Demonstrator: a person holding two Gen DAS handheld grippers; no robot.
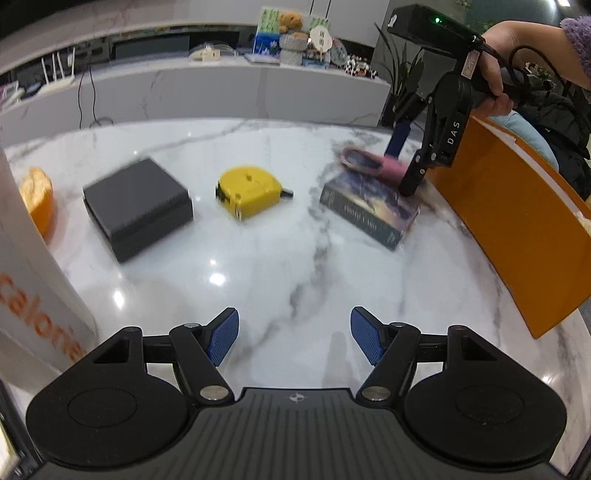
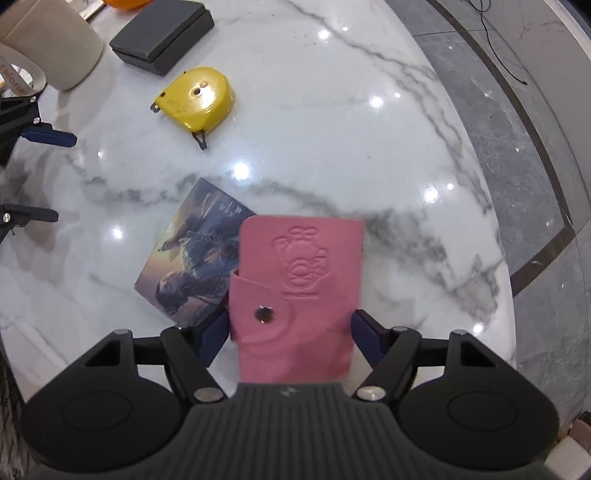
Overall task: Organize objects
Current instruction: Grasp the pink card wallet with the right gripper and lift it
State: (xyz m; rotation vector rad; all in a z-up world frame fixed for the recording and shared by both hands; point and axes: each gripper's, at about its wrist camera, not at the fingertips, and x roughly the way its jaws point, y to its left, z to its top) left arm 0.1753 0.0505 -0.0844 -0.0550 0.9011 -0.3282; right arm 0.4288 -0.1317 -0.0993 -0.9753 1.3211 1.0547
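Note:
My right gripper is shut on a pink card wallet with a snap flap, held just above a book with a dark illustrated cover. In the left wrist view the wallet hangs in the right gripper over the book at the table's right. A yellow tape measure lies mid-table, also in the right wrist view. A black flat box lies left of it, also in the right wrist view. My left gripper is open and empty above the marble table.
An orange chair back curves along the table's right edge. A white box with orange lettering stands at the near left, with an orange object behind it. A beige cushion is at the far left. The floor lies beyond the table's edge.

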